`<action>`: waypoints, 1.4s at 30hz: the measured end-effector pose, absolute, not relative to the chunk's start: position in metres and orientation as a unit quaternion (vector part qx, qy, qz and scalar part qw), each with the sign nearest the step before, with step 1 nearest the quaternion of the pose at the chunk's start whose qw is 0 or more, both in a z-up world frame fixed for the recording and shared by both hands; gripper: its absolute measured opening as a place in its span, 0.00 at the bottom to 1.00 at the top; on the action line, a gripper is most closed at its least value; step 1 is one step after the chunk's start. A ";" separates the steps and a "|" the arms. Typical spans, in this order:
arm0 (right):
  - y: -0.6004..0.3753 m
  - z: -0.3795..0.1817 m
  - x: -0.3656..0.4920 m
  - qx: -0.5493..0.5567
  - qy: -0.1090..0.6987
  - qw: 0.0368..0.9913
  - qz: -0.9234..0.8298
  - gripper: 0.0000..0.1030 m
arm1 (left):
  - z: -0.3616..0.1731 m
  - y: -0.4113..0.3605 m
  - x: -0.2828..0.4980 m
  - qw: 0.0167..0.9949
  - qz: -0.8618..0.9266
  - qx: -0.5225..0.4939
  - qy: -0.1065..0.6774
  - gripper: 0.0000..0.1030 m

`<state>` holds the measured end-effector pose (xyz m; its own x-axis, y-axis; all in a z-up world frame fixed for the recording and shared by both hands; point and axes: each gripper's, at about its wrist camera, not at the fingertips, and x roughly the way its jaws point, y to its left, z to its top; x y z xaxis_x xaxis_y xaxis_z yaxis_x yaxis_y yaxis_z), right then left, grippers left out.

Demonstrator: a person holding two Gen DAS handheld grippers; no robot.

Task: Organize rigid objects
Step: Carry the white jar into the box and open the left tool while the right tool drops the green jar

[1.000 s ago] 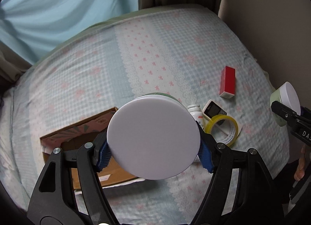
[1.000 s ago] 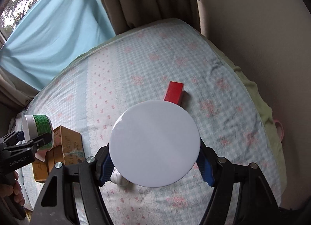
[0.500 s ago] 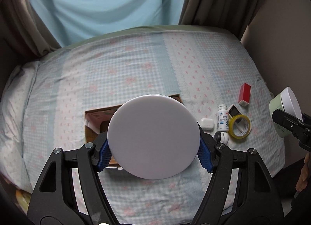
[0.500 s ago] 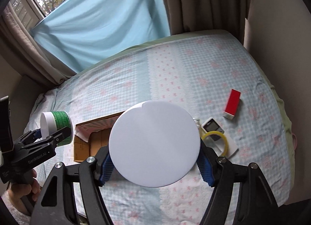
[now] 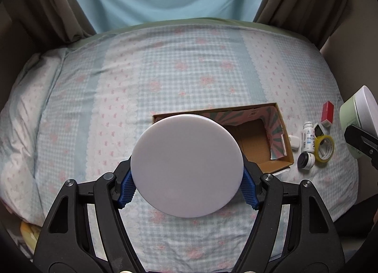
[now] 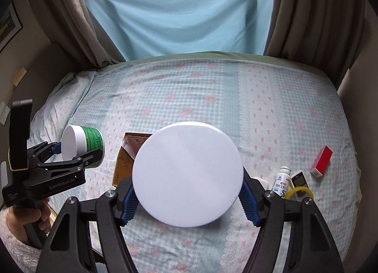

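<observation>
My left gripper (image 5: 187,189) is shut on a round jar with a white lid (image 5: 187,165) and green label, held above the bed; it also shows in the right wrist view (image 6: 81,142). My right gripper (image 6: 187,198) is shut on a second white-lidded jar (image 6: 187,173), pale green as it shows in the left wrist view (image 5: 359,117). An open cardboard box (image 5: 257,140) lies on the bed, partly hidden behind each jar. Right of the box lie a white bottle (image 5: 307,136), a small black jar (image 5: 305,160), a yellow tape roll (image 5: 324,147) and a red box (image 5: 328,113).
The bed has a blue checked cover with pink flowers (image 5: 189,72). A small white case (image 5: 294,142) and a small device (image 6: 298,179) lie among the items. Curtains (image 6: 179,10) hang behind the bed, a wall (image 6: 363,65) stands at the right, a pillow (image 5: 28,98) lies left.
Both grippers pulled back and swung to face the bed squarely, still holding their jars. The box and the small items now sit farther away and lower right.
</observation>
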<state>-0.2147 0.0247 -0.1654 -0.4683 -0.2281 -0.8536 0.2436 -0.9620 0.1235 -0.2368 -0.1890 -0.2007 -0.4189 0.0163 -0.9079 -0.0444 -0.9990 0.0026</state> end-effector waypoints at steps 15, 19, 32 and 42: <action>-0.046 -0.256 -0.282 0.567 0.138 0.195 -0.789 0.66 | -0.311 -0.212 -0.310 -0.002 0.792 -0.611 -0.004 0.67; -0.054 -0.293 -0.294 0.585 0.161 0.214 -0.766 0.66 | -0.341 -0.210 -0.324 -0.004 0.775 -0.632 -0.001 0.67; -0.047 -0.407 -0.301 0.622 0.218 0.253 -0.708 0.66 | -0.424 -0.169 -0.347 0.020 0.717 -0.693 0.073 0.67; -0.043 -0.416 -0.294 0.626 0.221 0.263 -0.700 0.66 | -0.428 -0.158 -0.345 0.037 0.716 -0.690 0.095 0.66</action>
<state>-0.2944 -0.0428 -0.4162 -0.0776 -0.0917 -0.9928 0.6454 -0.7635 0.0201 -0.3454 -0.1575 -0.4282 -0.0439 -0.0788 -0.9959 -0.1841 -0.9792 0.0856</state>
